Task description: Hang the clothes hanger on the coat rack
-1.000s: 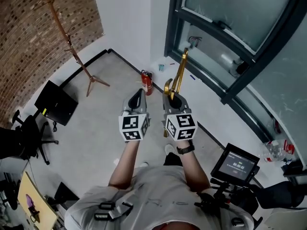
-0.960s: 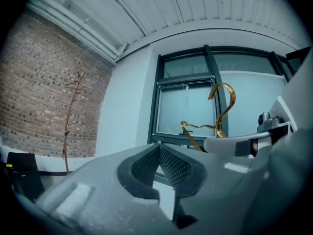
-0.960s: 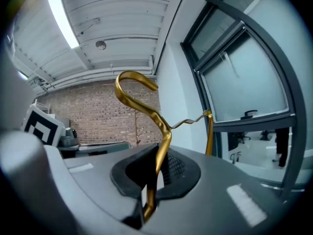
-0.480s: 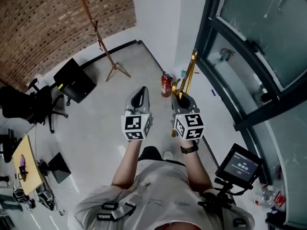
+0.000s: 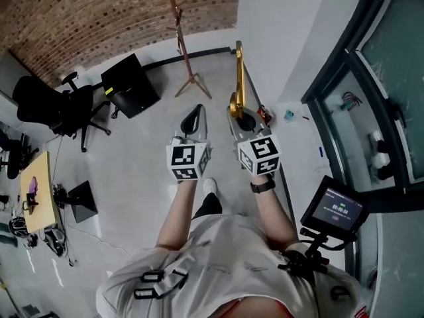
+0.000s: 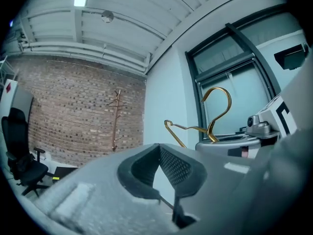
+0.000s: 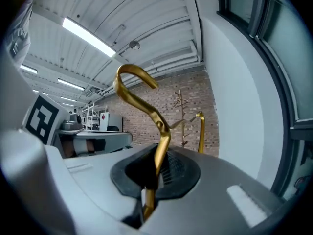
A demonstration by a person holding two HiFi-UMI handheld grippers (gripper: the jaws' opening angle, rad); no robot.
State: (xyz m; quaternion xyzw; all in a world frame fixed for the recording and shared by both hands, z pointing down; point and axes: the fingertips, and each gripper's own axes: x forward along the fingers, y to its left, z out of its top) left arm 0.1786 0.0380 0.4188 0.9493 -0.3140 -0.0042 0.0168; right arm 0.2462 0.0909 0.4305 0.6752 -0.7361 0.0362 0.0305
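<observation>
The left gripper (image 5: 193, 120) has its jaws closed together on nothing. Just beside it, the right gripper (image 5: 242, 119) is clamped tight on the gold clothes hanger (image 5: 237, 71), hook up, well apart from the wooden coat rack (image 5: 177, 25) by the brick wall (image 5: 99, 12). A black office chair (image 5: 56, 105) stands far left. At right, the writing on a small screen (image 5: 333, 211) is too small to read.
</observation>
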